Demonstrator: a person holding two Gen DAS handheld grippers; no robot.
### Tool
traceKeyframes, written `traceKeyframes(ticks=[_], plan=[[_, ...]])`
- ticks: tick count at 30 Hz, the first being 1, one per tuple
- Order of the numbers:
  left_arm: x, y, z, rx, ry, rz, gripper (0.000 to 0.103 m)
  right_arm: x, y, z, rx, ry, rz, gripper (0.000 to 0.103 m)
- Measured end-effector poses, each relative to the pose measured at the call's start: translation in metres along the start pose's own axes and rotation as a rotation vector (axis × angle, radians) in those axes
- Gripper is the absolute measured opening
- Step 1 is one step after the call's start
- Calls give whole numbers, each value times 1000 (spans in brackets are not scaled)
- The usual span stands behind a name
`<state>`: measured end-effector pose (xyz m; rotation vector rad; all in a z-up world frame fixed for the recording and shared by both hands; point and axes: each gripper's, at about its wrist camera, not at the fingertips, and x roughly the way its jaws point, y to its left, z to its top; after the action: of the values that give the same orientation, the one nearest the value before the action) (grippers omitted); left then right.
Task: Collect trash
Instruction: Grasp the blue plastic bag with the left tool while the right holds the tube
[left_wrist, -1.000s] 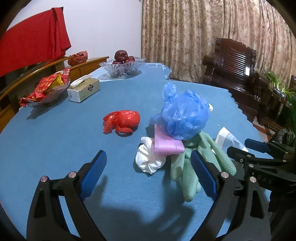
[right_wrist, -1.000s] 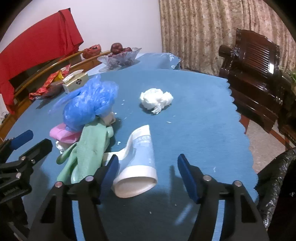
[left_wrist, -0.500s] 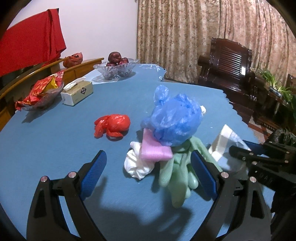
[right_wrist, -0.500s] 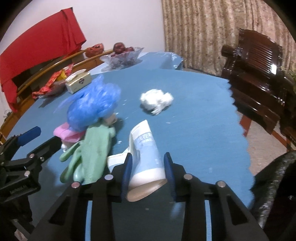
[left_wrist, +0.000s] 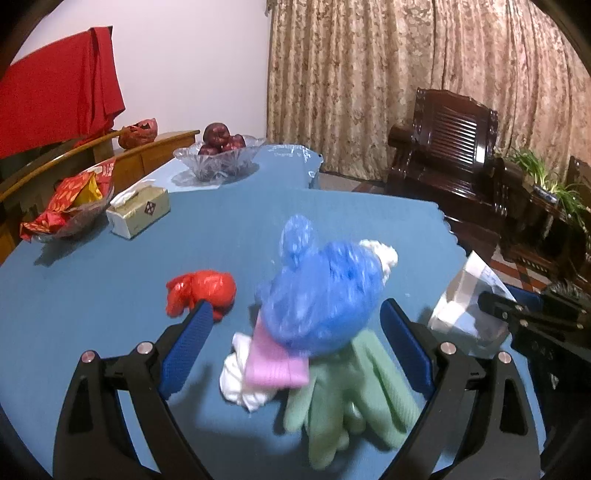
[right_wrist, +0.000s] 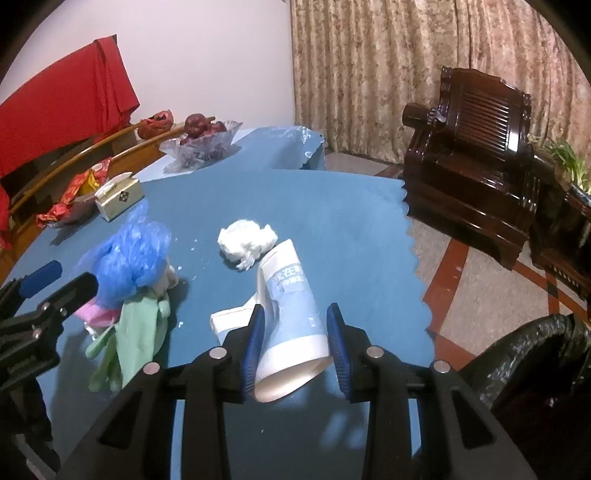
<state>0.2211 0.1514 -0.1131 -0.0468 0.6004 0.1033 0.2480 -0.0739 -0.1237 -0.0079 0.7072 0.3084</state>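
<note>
Crushed paper cup (right_wrist: 291, 317) clamped between the right gripper (right_wrist: 297, 347) pads above the blue table (right_wrist: 332, 206), white tissue wad (right_wrist: 245, 242) just beyond it, left gripper (left_wrist: 295, 349) spread wide around blue bag (left_wrist: 321, 291), pink sponge (left_wrist: 275, 363), green gloves (left_wrist: 347, 398), red bag (left_wrist: 201, 291) near its left finger.

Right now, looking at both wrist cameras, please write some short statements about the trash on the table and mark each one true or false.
1. The right gripper is closed on the blue-and-white paper cup. True.
2. The left gripper is shut on the red crumpled plastic bag. False: it is open, with the bag lying beyond its left finger.
3. The blue crumpled plastic bag sits on top of the pale green rubber glove. True.
4. The white crumpled tissue lies on the floor. False: it lies on the blue table.
</note>
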Motion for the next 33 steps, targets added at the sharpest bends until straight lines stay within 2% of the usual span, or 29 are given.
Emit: traceKeyframes(ticks=[3, 5, 7, 13, 18, 24, 25, 33], plan=[[10, -4, 5, 11, 7, -5, 80, 2, 1, 2, -3, -4, -2, 34], [18, -6, 6, 20, 20, -12, 71, 2, 2, 2, -2, -4, 1, 34], [23, -9, 5, 22, 31, -26, 49, 2, 3, 3, -8, -4, 0, 34], [20, -22, 3, 76, 4, -28, 24, 1, 1, 1, 2, -5, 8, 34], [7, -31, 2, 93, -31, -34, 15, -7, 0, 2, 8, -20, 15, 34], [-16, -42, 8, 100, -92, -53, 12, -24, -7, 7, 22, -56, 6, 34], [-20, -45, 9, 105, -99, -61, 0, -28, -8, 8, 22, -63, 4, 34], [-28, -63, 6, 109, -81, -121, 0, -54, -17, 10, 22, -95, -17, 34]])
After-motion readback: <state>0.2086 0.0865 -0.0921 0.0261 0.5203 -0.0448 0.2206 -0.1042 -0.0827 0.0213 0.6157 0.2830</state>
